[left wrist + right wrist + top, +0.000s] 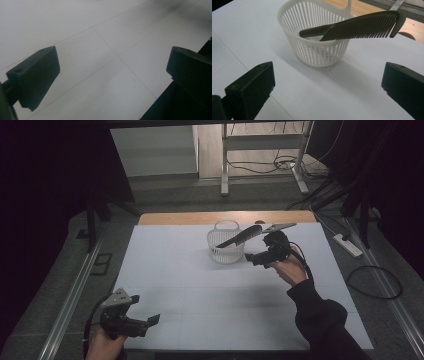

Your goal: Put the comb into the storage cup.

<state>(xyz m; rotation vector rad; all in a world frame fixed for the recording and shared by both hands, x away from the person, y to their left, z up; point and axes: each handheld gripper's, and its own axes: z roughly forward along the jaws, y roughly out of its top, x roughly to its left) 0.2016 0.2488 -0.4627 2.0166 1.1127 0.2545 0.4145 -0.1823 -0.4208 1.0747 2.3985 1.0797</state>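
A white slatted basket (225,251) (312,52) stands at the back middle of the white table (200,285). A dark comb (241,237) (364,26) lies tilted in it, handle end down inside, toothed end sticking out over the rim to the right. My right gripper (254,259) (327,92) sits just right of the basket, pointed at it, jaws wide open with nothing between them. My left gripper (145,310) (112,80) is at the table's near left corner, low over the bare surface, also open and holding nothing.
A wooden strip (175,218) runs along the table's far edge. On the floor at the right lie a power strip (348,245) and cables (375,282). A metal frame (225,165) stands behind the table. Rails flank both sides.
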